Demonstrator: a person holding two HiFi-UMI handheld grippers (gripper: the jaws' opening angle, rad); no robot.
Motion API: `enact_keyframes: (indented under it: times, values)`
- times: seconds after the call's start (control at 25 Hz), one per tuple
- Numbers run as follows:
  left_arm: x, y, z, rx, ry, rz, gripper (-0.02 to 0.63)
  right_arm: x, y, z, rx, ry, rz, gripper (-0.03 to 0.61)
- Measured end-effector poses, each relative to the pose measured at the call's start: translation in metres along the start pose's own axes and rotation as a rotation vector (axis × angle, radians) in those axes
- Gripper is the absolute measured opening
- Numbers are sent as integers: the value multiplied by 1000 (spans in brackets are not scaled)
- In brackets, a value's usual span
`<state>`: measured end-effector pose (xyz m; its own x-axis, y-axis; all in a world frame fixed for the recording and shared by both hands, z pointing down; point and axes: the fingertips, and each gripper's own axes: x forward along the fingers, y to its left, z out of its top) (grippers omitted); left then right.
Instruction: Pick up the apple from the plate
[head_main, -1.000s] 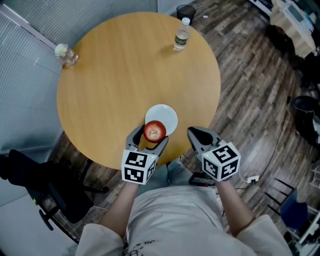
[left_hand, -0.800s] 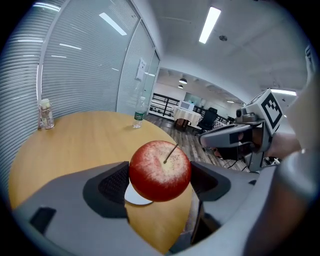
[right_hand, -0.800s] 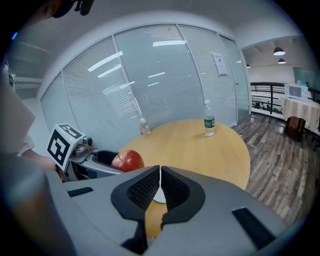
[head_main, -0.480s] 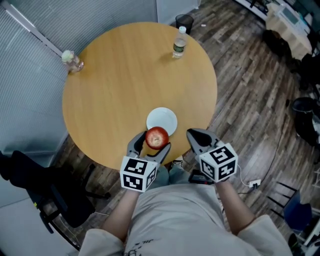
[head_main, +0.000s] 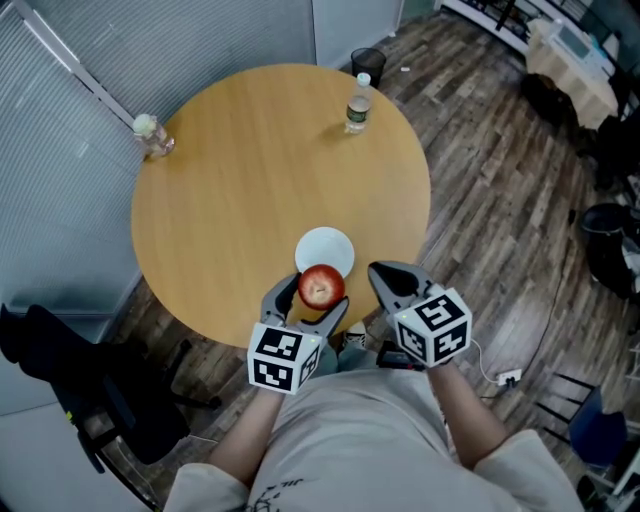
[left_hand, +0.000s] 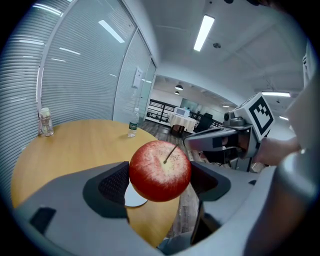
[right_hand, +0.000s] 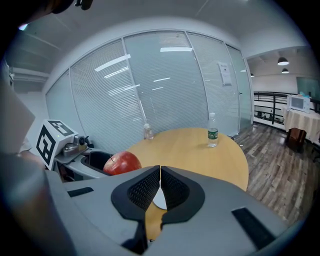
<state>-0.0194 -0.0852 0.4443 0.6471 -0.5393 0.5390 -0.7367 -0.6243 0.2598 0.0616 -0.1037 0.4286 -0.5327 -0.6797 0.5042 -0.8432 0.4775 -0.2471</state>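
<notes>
Red and glossy, the apple (head_main: 321, 287) sits pinched in the left hand-held gripper (head_main: 312, 298) in the head view. It is raised just off the near side of the round white plate (head_main: 326, 246), which lies bare on the pale wooden bench (head_main: 240, 170). The right hand-held gripper (head_main: 388, 276) hangs beside it at the bench edge, and a plastic bottle (head_main: 358, 103) stands far across.

In the left gripper view, dark ribbed pads (left_hand: 112, 182) press both flanks of the speckled fruit, its thin stem up. A sliver of plate shows beneath.

In the right gripper view, the jaws are pressed together on nothing, with the apple off to the left.

The pick looks done to me. What remains, if anything, is carrying it clear.
</notes>
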Motion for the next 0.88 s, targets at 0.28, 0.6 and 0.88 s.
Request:
enact_keyframes:
  times: [0.28,0.6,0.88]
  values:
    - [-4,4,6,3,-17,9,383,0,10,8,-12,-20,23,30]
    - [-10,6,9,-1,-30,17,383,-2,15,10,-9,-36,34,29]
    - [-12,5,11,0,-39,21,383,-5,17,10,-13,-44,38,29]
